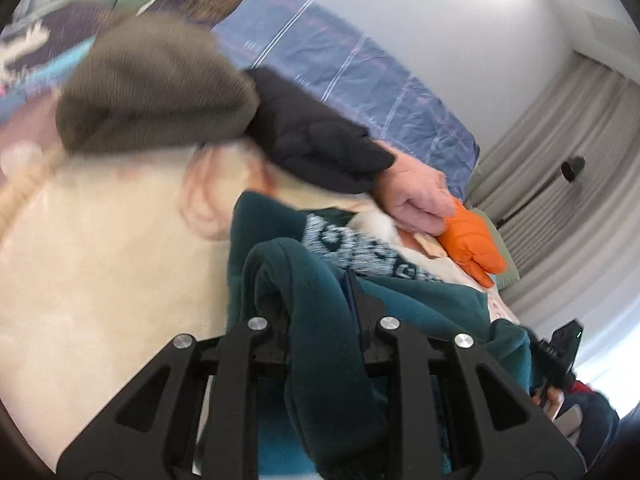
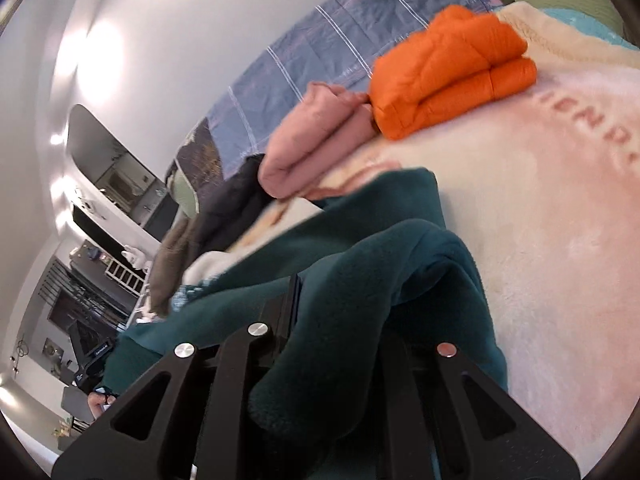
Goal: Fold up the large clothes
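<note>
Pinching a thick fold of one teal fleece garment, the left gripper shows in its own view closed tight on the cloth, above a cream blanket on the bed; beyond lie one olive bundle, one black bundle and one orange bundle. In the right wrist view the right gripper is likewise clamped on the same fleece, with the orange bundle touching one pink bundle.

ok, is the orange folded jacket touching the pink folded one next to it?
Touching. The right wrist view shows the orange jacket pressed against the pink garment on the cream blanket, no gap between them.
</note>
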A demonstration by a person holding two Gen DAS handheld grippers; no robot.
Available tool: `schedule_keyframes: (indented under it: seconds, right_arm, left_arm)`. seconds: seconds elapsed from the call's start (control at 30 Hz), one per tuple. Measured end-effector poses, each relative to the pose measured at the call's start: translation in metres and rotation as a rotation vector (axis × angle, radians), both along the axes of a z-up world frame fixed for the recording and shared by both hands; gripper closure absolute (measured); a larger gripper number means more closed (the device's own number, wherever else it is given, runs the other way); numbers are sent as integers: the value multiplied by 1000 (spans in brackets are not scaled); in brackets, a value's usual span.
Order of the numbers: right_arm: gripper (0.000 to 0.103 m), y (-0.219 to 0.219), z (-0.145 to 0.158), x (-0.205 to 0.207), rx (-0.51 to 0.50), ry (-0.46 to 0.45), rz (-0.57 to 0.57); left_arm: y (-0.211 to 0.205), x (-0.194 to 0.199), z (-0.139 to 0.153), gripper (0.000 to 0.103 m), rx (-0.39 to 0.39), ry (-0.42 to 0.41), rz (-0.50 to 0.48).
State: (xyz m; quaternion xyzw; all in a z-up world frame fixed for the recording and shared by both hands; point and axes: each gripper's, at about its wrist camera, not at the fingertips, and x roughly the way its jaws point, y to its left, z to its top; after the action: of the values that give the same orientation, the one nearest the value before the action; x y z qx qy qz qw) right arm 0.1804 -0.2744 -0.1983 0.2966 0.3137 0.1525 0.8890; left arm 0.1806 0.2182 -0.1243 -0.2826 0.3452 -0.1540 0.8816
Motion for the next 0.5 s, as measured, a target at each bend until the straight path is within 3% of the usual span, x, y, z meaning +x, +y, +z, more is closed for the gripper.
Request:
schedule_keyframes:
  seconds: [0.17, 0.33, 0.43, 0.5]
  right_arm:
    - [90, 1, -5, 4, -11, -17, 15]
    - [86, 3, 2, -8, -32, -25, 9]
    - [86, 9, 11, -17, -92, -50, 0]
    - [86, 15, 14, -20, -149, -62, -2]
  left_arm:
    - [2, 8, -14, 80, -29, -23, 0]
    - [-1, -9, -8, 78, -17, -47, 16]
    - [-6, -29, 7, 62, 21, -68, 11]
    - [-9, -41, 17, 45, 37, -89, -5]
